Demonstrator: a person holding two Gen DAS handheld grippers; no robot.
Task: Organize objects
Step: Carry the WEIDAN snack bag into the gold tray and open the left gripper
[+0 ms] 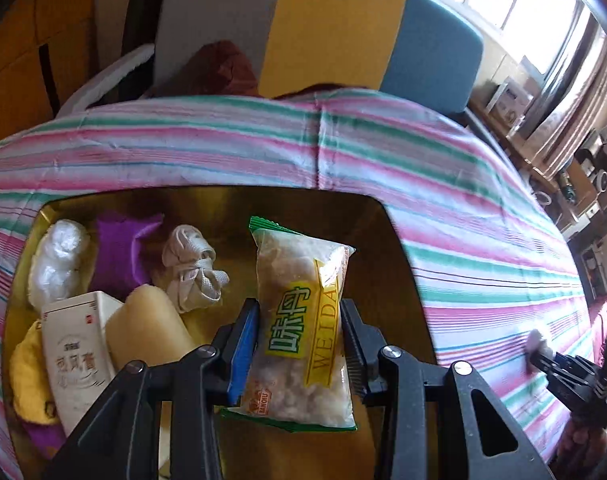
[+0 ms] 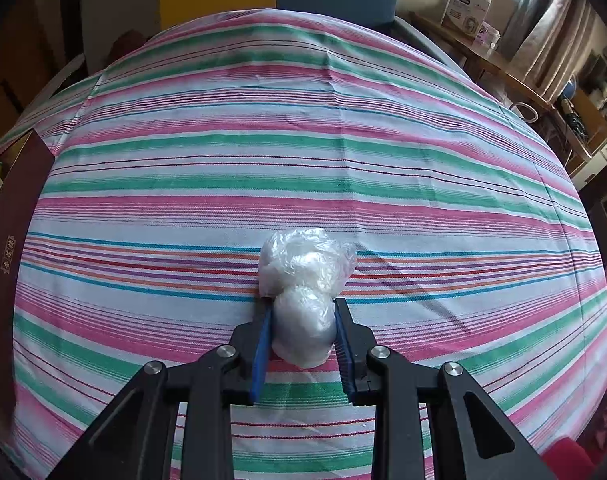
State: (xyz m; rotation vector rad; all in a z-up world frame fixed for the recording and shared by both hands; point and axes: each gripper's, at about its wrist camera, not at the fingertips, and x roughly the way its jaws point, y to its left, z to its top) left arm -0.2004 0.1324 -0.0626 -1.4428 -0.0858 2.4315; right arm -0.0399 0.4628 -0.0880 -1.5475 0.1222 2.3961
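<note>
Holding the snack clamped in the left gripper over the gold box, and the bag pinched on the cloth by the right gripper, needed lowering into the bare corner before releasing.

The snack bag was shiny clear plastic. The box looked like shiny gold metal inside. The tablecloth was soft striped cloth, a bit wrinkled. The plastic wad was thin, crinkly and see-through. The paper carton looked smooth.
</note>
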